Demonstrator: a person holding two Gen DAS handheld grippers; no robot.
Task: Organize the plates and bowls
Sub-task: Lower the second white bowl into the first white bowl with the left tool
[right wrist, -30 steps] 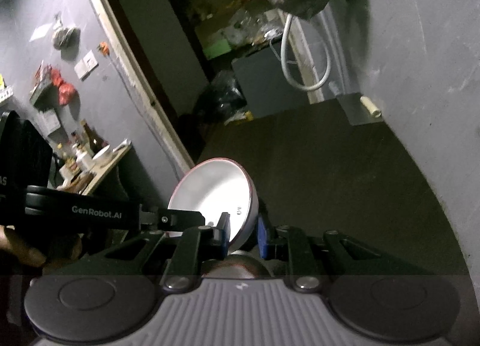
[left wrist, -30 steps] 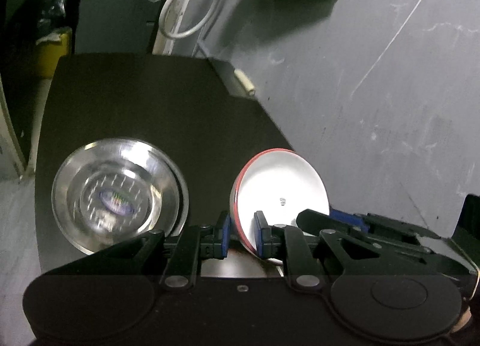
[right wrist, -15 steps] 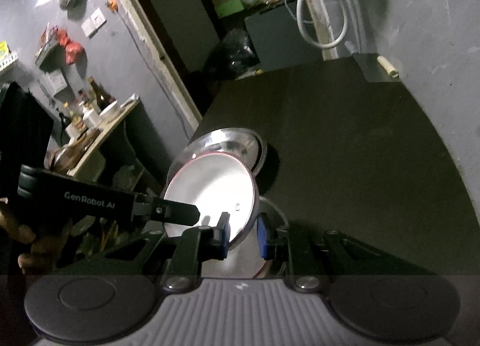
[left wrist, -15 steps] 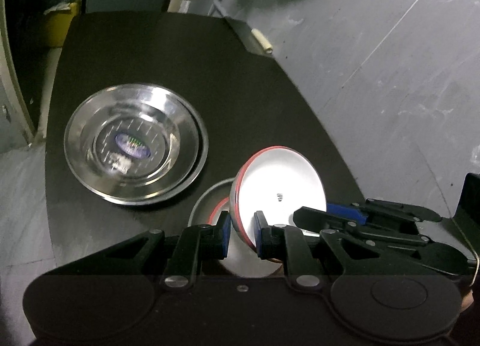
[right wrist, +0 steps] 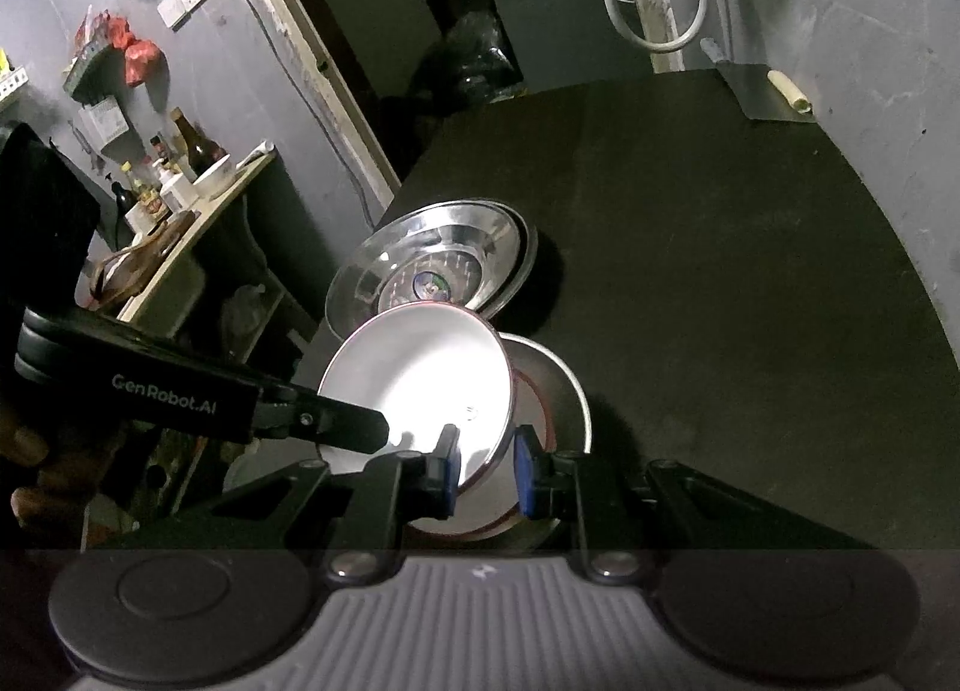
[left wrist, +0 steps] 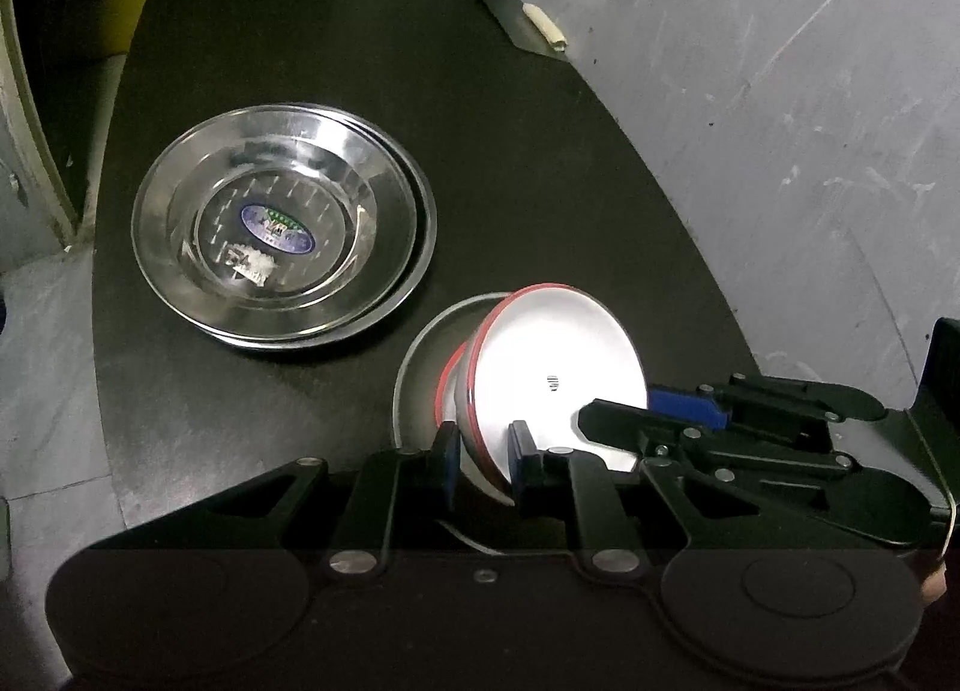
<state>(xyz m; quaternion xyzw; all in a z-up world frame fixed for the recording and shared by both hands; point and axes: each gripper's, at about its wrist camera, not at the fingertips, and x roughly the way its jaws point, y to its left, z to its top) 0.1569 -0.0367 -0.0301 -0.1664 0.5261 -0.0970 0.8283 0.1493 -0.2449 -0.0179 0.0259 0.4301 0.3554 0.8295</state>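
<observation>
1. Both grippers have come down toward the black table [left wrist: 540, 163] since the earlier frames, and the steel dishes, a second ago close to the left camera's lower edge, now lie further up in its view.
2. White bowl [left wrist: 558, 373] with a red rim – it is tilted steeply on edge, its open face turned toward the right gripper and its underside toward the left camera, hanging over a second red-rimmed bowl [right wrist: 528, 487].
3. That second bowl sits inside a larger steel bowl [left wrist: 414, 373] at the near edge of the table.
4. Stacked steel plates [left wrist: 282, 235] lie flat to the far left of the bowls; the top one carries a blue oval sticker whose writing is too small to read.
5. "GenRobot.AI" is printed in white on the left gripper's arm, seen in the right wrist view.
6. Left gripper [left wrist: 483, 460] – its blue pads are nearly together, clamped on the tilted bowl's near rim.
7. Right gripper [right wrist: 486, 466] pinches the same bowl's rim from the opposite side, pads close together on the thin wall.
8. A rolled cream object [left wrist: 546, 25] lies at the table's far right corner by the grey wall.
</observation>
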